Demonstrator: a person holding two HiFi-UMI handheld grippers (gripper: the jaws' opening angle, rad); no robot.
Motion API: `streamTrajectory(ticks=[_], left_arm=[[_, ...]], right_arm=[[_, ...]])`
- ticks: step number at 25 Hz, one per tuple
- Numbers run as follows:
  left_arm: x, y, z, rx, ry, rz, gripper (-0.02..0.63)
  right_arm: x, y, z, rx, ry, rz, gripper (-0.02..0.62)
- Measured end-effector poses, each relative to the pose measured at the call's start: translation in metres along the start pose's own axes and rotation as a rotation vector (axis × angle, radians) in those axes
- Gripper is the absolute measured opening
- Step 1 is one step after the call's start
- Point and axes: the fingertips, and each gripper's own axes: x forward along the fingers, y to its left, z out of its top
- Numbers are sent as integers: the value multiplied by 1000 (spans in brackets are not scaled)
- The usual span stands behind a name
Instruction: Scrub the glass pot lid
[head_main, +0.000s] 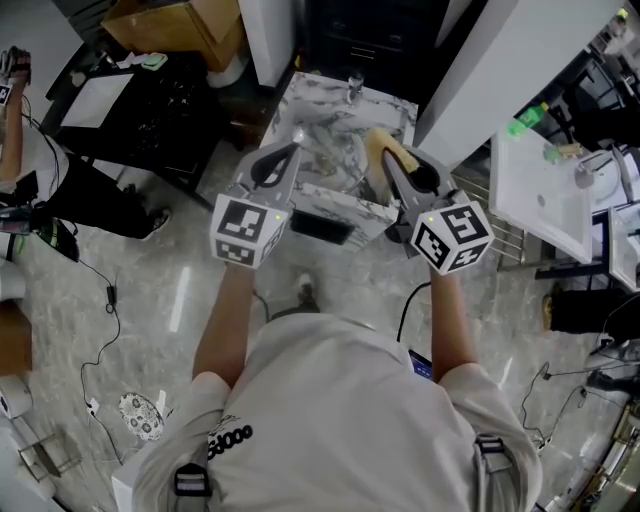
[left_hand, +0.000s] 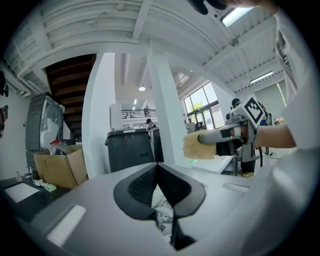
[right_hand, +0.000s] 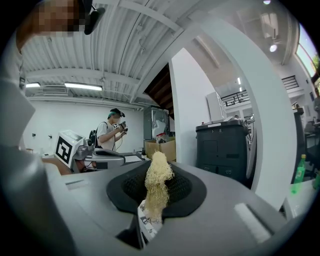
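Both grippers are raised over a marble-patterned sink (head_main: 325, 205). My right gripper (head_main: 388, 165) is shut on a yellowish fibrous scrub sponge (head_main: 380, 158); in the right gripper view the sponge (right_hand: 158, 185) sticks up between the pads of that gripper (right_hand: 157, 172). My left gripper (head_main: 296, 136) sits to its left, jaws together with nothing seen in them; its own view shows the pads (left_hand: 148, 181) meeting. That view also catches the sponge (left_hand: 199, 148) off to the right. A glassy shape (head_main: 333, 150) in the sink may be the pot lid; I cannot tell.
A black table (head_main: 120, 100) and a cardboard box (head_main: 175, 25) stand at the back left. A white table (head_main: 545, 190) with a green bottle (head_main: 528, 118) is on the right. Cables (head_main: 100, 300) trail on the floor. Another person (right_hand: 111, 132) stands behind.
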Motion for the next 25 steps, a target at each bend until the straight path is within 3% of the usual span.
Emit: streamTrajectory(ticks=[11, 25], left_arm=[[24, 42, -2, 4, -4, -9, 9], [51, 99, -25, -24, 7, -17, 9]], right_arm=[[50, -6, 10, -21, 10, 6, 60], [115, -22, -5, -7, 62, -13, 60]])
